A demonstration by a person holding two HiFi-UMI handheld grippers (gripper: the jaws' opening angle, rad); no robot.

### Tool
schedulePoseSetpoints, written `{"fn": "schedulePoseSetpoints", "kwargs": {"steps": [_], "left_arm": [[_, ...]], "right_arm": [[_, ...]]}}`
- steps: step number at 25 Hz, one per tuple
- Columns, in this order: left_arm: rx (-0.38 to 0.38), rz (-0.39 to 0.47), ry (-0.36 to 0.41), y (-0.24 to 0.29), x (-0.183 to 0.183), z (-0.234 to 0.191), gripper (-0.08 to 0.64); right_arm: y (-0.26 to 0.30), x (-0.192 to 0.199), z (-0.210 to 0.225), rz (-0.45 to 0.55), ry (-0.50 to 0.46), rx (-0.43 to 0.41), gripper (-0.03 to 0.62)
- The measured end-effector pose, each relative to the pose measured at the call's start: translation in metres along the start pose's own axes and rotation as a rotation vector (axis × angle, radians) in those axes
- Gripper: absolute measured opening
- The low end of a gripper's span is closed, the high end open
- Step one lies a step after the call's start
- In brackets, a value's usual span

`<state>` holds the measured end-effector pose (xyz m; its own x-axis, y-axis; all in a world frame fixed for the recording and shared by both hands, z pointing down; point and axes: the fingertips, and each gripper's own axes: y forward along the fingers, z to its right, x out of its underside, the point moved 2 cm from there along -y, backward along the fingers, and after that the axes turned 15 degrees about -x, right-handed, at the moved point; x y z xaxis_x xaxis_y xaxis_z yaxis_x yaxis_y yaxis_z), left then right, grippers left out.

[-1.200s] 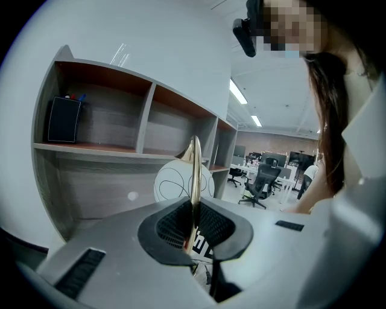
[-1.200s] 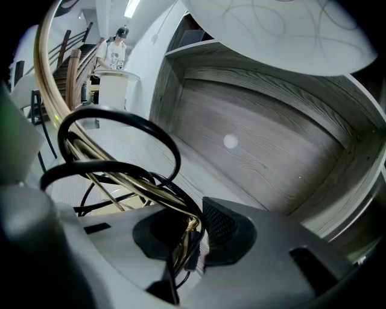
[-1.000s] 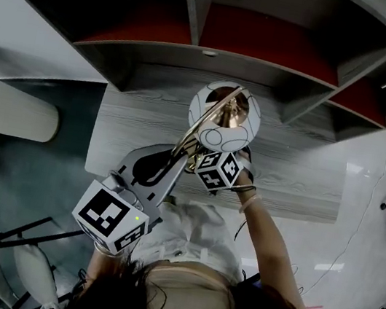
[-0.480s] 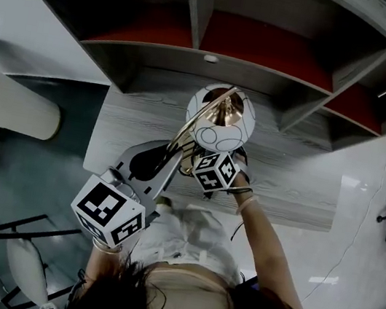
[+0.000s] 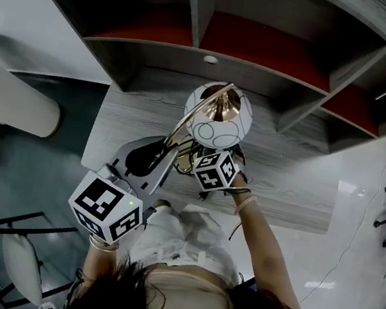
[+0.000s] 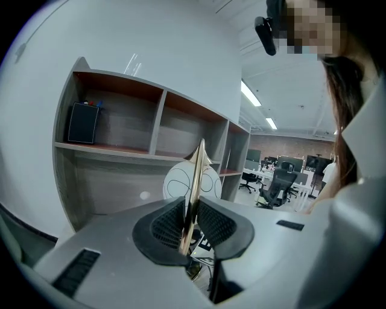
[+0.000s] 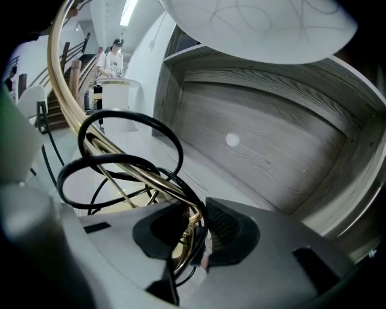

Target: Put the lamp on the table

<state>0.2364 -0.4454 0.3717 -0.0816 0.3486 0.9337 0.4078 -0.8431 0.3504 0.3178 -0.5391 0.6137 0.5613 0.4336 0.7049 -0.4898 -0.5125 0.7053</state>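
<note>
The lamp has a white globe shade (image 5: pixel 218 115) with thin line patterns, a curved brass arm (image 5: pixel 187 123) and a black cord (image 7: pixel 120 151) looped near its foot. It stands over the grey wooden table (image 5: pixel 291 186), below the shelf. My left gripper (image 5: pixel 165 156) is shut on the brass arm, which runs up between the pads (image 6: pixel 192 208) toward the globe (image 6: pixel 181 181). My right gripper (image 5: pixel 203 158), under its marker cube, is shut on the lamp's brass lower stem together with the cord (image 7: pixel 194 232). The shade (image 7: pixel 259 27) hangs overhead there. Whether the lamp's foot touches the table is hidden.
A grey shelf unit (image 5: pixel 209 60) with red-backed compartments overhangs the back of the table; a dark box (image 6: pixel 82 122) sits in its left bay. A chair (image 5: pixel 5 257) stands at lower left, a white rounded object (image 5: pixel 9 106) at left. Office chairs (image 6: pixel 274 187) stand beyond.
The left gripper has tilted slightly on the brass arm. The lamp and the right gripper keep their place; the view itself has shifted a little.
</note>
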Motion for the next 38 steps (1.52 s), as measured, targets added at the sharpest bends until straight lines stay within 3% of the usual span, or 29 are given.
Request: {"fn": "schedulePoseSetpoints", "kwargs": {"steps": [18,38], "left_arm": [[0.033,-0.009,-0.029,-0.038,0.007,-0.013,0.054],[0.002,-0.007,-0.028,-0.104,0.018,-0.02,0.053]], "right_arm": [[-0.026,0.019,-0.01,-0.042,0.104,0.047,0.087],[-0.074,0.047,-0.031,-0.103,0.179,0.118,0.089]]}}
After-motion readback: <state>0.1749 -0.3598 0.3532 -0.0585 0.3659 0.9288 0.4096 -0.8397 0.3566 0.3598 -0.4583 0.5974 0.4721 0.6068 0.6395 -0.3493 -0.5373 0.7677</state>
